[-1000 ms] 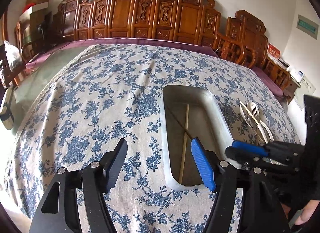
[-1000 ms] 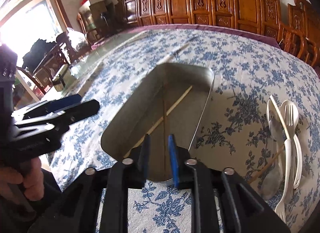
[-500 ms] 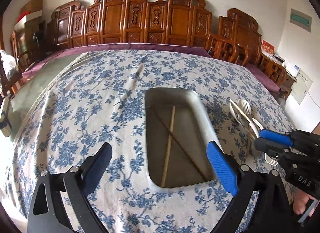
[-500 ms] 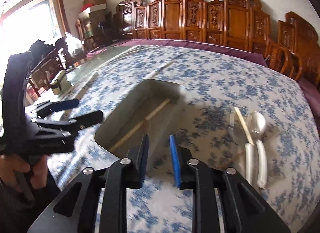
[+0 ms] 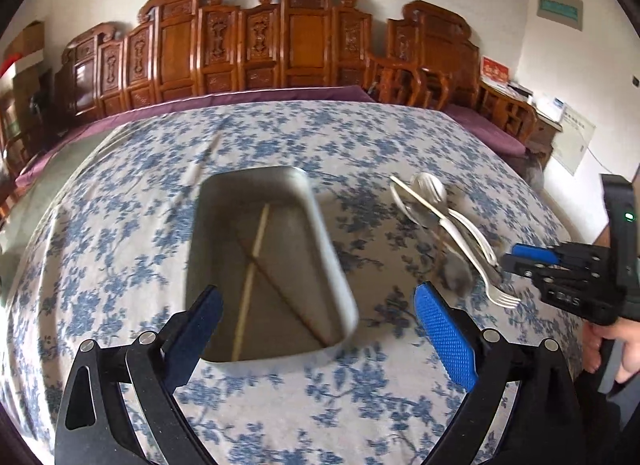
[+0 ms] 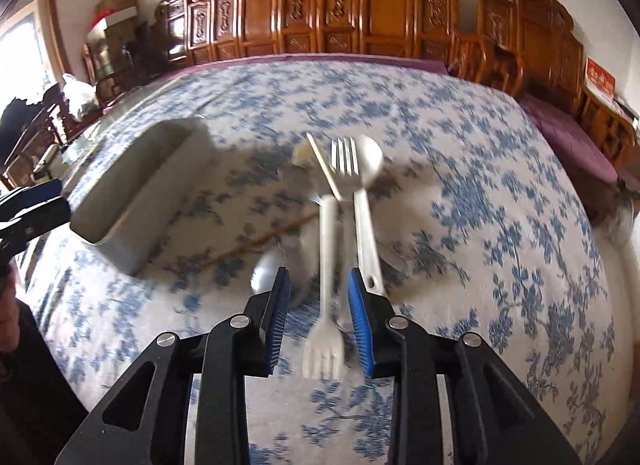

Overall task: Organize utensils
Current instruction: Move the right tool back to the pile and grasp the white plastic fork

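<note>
So the table is covered in a blue-flowered tablecloth (image 5: 120, 225) and there's a metal tray (image 5: 332, 265) sitting on it with two chopsticks (image 5: 256, 249) already inside, crossed over each other.

The left gripper (image 5: 316, 325) hangs over the near end of the tray, jaws spread really wide with nothing between the pads. From its own camera the near right corner of the tray sits in the gap between the two fingers, but the fingers aren't touching it.

The rest of the utensils are in a loose pile on the cloth to the right of the tray: a white fork (image 6: 326, 285), a metal fork (image 6: 344, 161), a long-handled spoon (image 6: 366, 205), one pale chopstick (image 6: 324, 173) lying across them, and a darker one (image 6: 256, 243) sticking out toward the tray. There's another spoon bowl (image 6: 268, 275) near the left finger, pretty blurry.

The right gripper (image 6: 320, 321) is right above that pile. Its jaws have just been opening a little and stand at a narrow gap. The white fork runs lengthwise through that gap, tines toward the camera, but the pads aren't pressing on it, so it's not grabbed. The long-handled spoon's handle end lies just beside the right finger.
</note>
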